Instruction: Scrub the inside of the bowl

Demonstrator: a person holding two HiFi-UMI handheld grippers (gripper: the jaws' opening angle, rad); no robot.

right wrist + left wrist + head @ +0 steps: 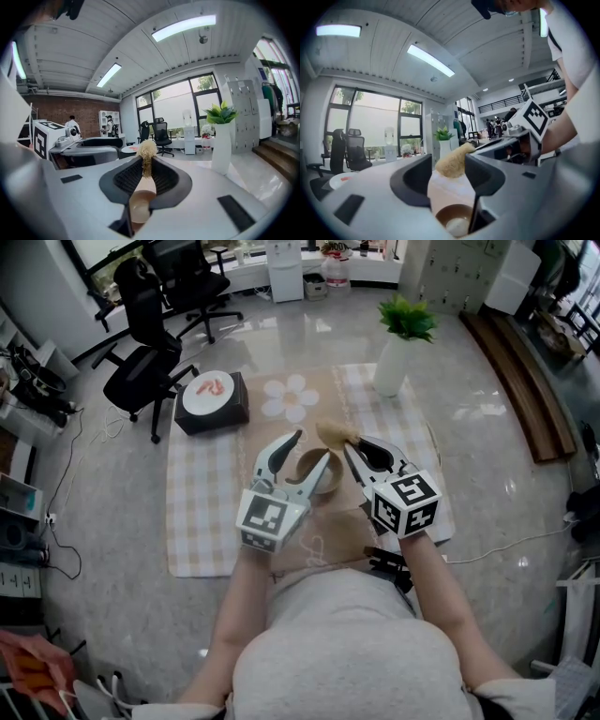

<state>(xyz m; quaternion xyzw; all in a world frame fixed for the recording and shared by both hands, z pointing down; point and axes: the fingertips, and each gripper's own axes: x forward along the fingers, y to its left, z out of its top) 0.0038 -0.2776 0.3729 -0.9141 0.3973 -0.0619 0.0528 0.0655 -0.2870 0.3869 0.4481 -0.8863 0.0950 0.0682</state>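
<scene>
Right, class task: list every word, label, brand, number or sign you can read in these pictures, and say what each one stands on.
No readable words, brands or numbers appear in any of the three views.
Left marker cube: black-and-white square pattern only, no letters or digits.
Right marker cube: the same kind of pattern, no text.
Water dispenser: any label is too small to read.

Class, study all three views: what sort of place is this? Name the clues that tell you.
Probably an open-plan office or lab, not a kitchen: black swivel chairs, tall windows under ceiling strip lights, and a bank of lockers.
</scene>
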